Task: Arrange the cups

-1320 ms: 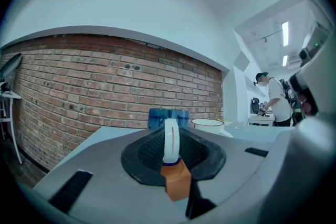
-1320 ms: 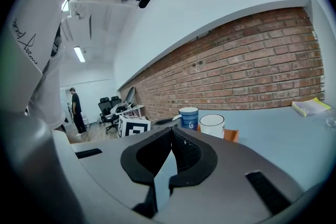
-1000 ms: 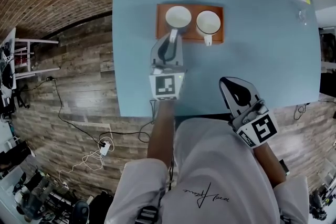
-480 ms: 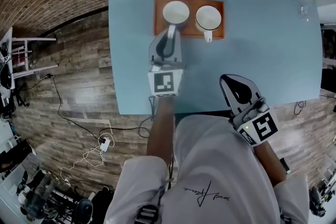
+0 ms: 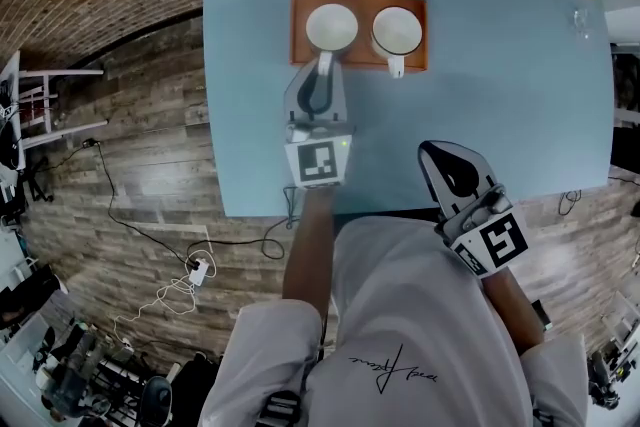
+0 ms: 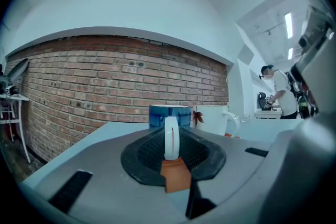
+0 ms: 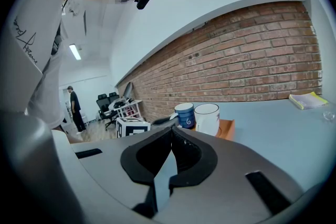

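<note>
On the blue table an orange tray is sitting near the far edge, left of the middle. On it the blue cup is standing upright on the left half. The white cup is standing just beside it on the right half, handle toward the near edge. From the near side the left gripper is reaching in level, jaws partly closed and pinching the blue cup's white handle between the pads (cup body just beyond the tips). By the table's near edge the right gripper is hovering well apart from the tray, jaws pressed together, holding nothing
</note>
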`<state>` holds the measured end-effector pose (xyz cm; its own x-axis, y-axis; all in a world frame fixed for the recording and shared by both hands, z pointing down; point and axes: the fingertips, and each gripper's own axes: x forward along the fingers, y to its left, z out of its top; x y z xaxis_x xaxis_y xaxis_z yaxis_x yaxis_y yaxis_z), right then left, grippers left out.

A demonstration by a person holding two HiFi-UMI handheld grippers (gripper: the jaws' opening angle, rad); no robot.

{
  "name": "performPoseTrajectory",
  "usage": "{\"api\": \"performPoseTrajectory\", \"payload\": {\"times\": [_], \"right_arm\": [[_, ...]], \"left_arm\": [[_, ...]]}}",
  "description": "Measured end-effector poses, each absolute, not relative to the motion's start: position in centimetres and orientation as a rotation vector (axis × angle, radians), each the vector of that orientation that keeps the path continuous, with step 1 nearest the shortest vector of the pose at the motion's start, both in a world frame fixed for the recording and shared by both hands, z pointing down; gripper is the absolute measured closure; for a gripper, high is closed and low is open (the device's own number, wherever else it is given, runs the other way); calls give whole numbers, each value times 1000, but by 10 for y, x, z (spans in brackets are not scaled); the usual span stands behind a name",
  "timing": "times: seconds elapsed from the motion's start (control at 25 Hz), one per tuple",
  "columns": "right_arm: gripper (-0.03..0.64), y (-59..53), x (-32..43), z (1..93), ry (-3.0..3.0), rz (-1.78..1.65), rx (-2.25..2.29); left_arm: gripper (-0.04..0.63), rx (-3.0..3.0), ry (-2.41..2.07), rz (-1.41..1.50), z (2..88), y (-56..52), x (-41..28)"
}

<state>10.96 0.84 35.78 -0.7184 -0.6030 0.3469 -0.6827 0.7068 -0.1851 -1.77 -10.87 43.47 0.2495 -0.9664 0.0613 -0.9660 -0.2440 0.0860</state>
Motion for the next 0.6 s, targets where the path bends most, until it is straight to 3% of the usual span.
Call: {"api": "performPoseTrajectory", "payload": {"times": [0.6], "right_arm": [[595,11,116,358,-2654,443,1023]], "left_arm": [[537,2378,-1916,61,434,-107,-18]]}}
